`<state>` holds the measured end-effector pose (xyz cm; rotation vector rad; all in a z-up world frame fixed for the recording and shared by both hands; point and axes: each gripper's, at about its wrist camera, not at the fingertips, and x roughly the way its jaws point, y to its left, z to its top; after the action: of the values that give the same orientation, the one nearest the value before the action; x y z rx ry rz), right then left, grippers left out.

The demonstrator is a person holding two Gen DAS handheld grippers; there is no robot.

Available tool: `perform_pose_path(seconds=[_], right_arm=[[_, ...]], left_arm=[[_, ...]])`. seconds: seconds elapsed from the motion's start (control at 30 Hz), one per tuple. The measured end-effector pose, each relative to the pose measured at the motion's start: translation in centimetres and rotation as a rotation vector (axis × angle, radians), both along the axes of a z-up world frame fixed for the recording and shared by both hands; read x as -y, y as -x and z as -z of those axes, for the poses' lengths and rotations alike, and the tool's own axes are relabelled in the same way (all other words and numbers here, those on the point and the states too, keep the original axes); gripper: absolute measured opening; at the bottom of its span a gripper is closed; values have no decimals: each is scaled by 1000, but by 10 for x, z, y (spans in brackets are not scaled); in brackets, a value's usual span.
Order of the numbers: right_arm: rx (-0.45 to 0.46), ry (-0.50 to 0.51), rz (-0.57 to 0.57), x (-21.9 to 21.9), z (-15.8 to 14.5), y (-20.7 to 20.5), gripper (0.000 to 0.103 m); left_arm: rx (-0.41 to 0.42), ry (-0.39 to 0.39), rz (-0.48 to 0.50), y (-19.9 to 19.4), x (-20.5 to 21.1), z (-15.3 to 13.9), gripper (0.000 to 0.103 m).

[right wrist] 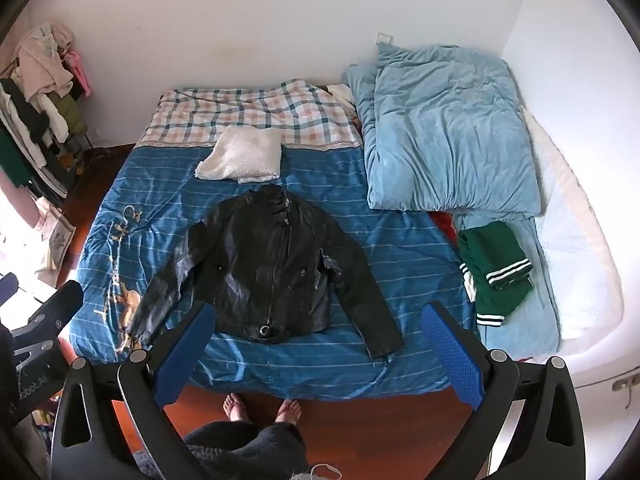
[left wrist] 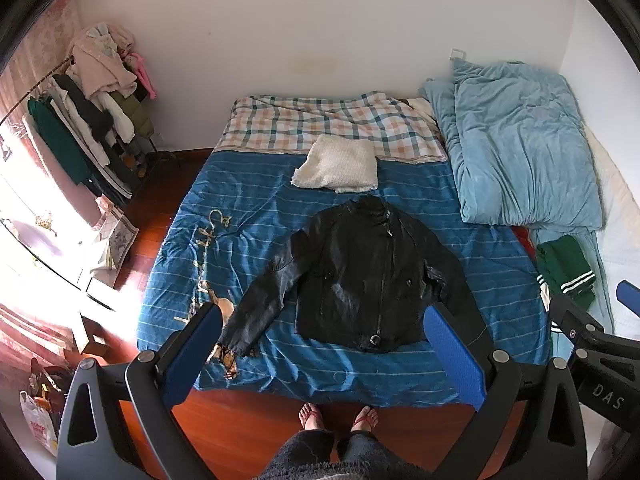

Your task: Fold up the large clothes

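Note:
A black leather jacket (left wrist: 360, 276) lies flat and face up on the blue striped bedspread (left wrist: 260, 216), zipped, with both sleeves spread out and down. It also shows in the right wrist view (right wrist: 268, 268). My left gripper (left wrist: 324, 316) is open and empty, held high above the near edge of the bed. My right gripper (right wrist: 318, 316) is open and empty too, held high above the jacket's hem. Neither gripper touches the jacket.
A folded white knit (left wrist: 338, 166) lies behind the jacket's collar. A folded green garment (right wrist: 496, 268) lies at the right. A light blue duvet (right wrist: 444, 136) is heaped at the back right. A clothes rack (left wrist: 92, 112) stands at the left. The person's feet (left wrist: 338, 418) stand on the wood floor.

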<state>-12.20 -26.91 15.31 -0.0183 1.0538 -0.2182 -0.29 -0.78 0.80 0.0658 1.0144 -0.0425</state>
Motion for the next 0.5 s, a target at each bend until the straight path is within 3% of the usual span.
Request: perform_pose_path(seconds=[0.5], right_arm=[[8, 11, -11, 1, -9, 4, 103]], left_arm=[[3, 9, 0, 0, 5, -5, 103]])
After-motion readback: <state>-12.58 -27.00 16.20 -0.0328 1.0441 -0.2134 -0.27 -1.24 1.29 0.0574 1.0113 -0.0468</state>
